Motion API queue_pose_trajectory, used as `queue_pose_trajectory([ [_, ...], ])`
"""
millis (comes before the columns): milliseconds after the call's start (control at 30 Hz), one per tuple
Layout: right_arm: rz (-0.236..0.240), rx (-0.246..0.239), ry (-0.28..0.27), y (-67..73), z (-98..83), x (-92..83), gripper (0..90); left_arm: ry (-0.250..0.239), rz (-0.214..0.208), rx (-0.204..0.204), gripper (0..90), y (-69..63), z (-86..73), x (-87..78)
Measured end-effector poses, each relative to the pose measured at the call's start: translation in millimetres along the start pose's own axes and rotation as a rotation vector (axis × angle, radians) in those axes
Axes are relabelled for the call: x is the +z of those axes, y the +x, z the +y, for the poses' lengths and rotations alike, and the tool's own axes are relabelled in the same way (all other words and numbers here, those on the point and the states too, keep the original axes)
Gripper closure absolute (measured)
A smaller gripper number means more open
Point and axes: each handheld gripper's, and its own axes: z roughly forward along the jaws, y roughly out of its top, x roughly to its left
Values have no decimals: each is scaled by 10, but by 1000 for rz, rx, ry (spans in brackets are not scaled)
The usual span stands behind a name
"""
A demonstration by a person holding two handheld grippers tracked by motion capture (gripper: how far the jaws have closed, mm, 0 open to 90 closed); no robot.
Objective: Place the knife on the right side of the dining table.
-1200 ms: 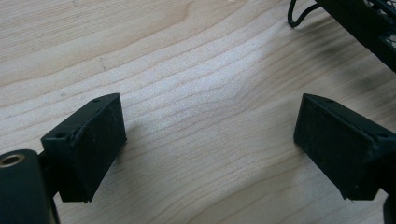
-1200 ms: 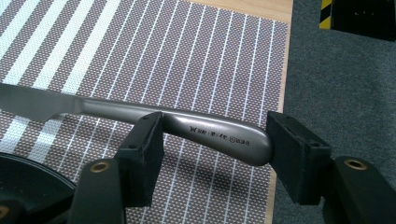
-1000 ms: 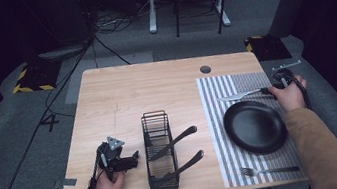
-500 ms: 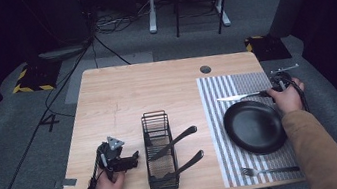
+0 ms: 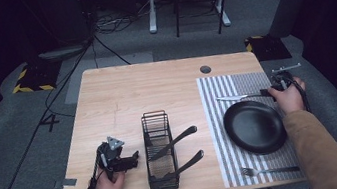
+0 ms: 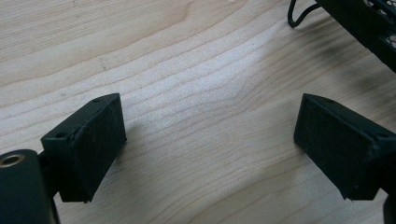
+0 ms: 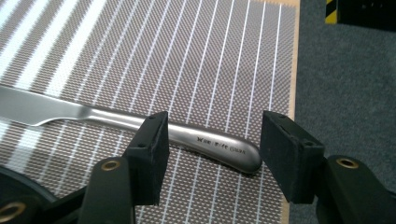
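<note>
In right gripper view, noted right claw [image 7: 215,133] partly open, lately closing astride the handle of the knife [image 7: 116,119] without clamping, knife flat on striped mat [image 7: 187,46] beside plate [image 5: 255,127]; needed squaring across handle, firm closure, level lift.

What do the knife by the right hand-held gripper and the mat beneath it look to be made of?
The silver table knife looks like polished stainless steel: bright reflective sheen, engraved handle lettering. The grey-and-white striped placemat appears to be woven vinyl or fabric, judging by its fine mesh texture; which one is unclear.
</note>
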Motion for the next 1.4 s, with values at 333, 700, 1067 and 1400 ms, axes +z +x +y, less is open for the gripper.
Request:
queue_pose_trajectory([
  [333,31,-49,-96,58,69,-411,411,-2,0,0,94,0,-1,2],
  [700,101,-77,-193,83,-1,-897,356,-2,1,0,94,0,0,2],
  [1067,224,-184,-258,134,-263,-1405,192,-1,0,-1,94,-2,0,1],
  [1400,244,-182,-274,167,-571,-1792,187,2,4,-6,94,-9,0,0],
])
